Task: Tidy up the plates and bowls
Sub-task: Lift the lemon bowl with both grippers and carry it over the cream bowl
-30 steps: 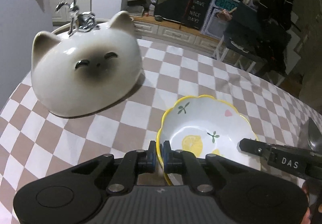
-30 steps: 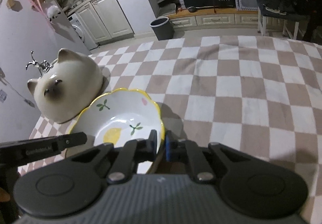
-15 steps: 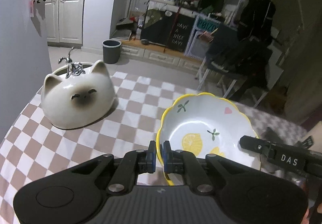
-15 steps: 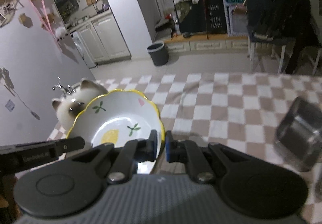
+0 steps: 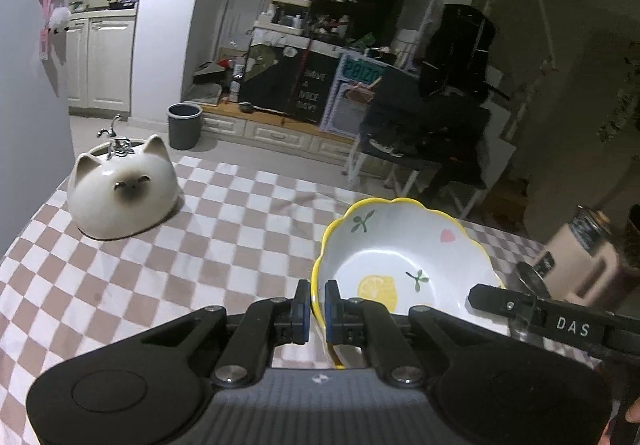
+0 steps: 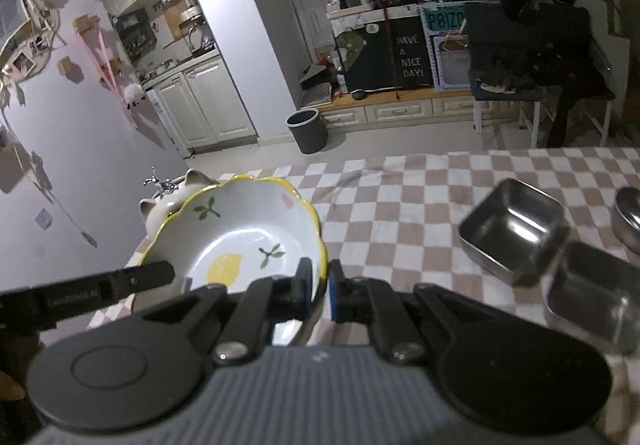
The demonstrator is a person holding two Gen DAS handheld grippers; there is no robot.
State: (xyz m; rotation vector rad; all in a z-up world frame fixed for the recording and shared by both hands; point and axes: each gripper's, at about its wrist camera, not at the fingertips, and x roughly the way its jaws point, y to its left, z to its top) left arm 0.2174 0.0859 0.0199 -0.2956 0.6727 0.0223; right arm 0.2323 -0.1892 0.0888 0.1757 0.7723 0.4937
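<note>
Lemon bowl [image 5: 404, 265] sits pinched between your two grippers, held above the checked tablecloth [image 5: 192, 253] rather than resting on it. Its near rim is hidden behind both gripper bodies, and its underside is out of sight in both views. In the right wrist view the bowl covers most of the cat-shaped bowl [image 6: 164, 205], leaving only its ears and a metal ornament behind them visible. At the right edge of that view a round metal dish is cut off and blurred, and the nearer square steel tray [image 6: 592, 289] is partly cropped.

Your left gripper [image 5: 318, 305] is clamped on the bowl's left rim, pointing down and forward. Your right gripper [image 6: 318, 289] is clenched on the opposite rim, likewise angled downward.

The bowl is glossy white ceramic with a scalloped yellow edge, a lemon and small green sprigs. The cat-shaped bowl lies upside down, smooth cream with a dark face. A second square steel tray [image 6: 512, 229] is shiny.
</note>
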